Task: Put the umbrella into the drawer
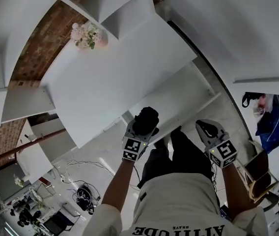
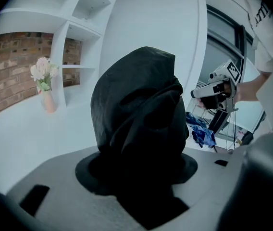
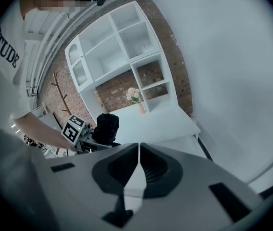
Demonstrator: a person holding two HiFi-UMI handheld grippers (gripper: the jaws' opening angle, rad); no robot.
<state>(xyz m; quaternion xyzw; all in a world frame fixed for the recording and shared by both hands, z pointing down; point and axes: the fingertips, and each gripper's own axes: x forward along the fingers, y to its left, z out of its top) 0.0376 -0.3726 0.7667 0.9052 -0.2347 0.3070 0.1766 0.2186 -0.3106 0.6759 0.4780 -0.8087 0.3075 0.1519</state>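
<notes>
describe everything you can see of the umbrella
The umbrella is black, folded into a short, compact bundle of wrinkled matte fabric. It juts forward from between the jaws of the left gripper, which clamp its lower part; its bottom end is hidden there. Nothing else touches it. In the head view it is held in the air by the front edge of the white table.

One umbrella (image 1: 147,118), two grippers (image 1: 142,132) (image 1: 205,128), one vase (image 2: 49,101)

Wht shelf unit (image 3: 122,47), brick wall (image 2: 6,76), wht tabletop (image 1: 110,77)
</notes>
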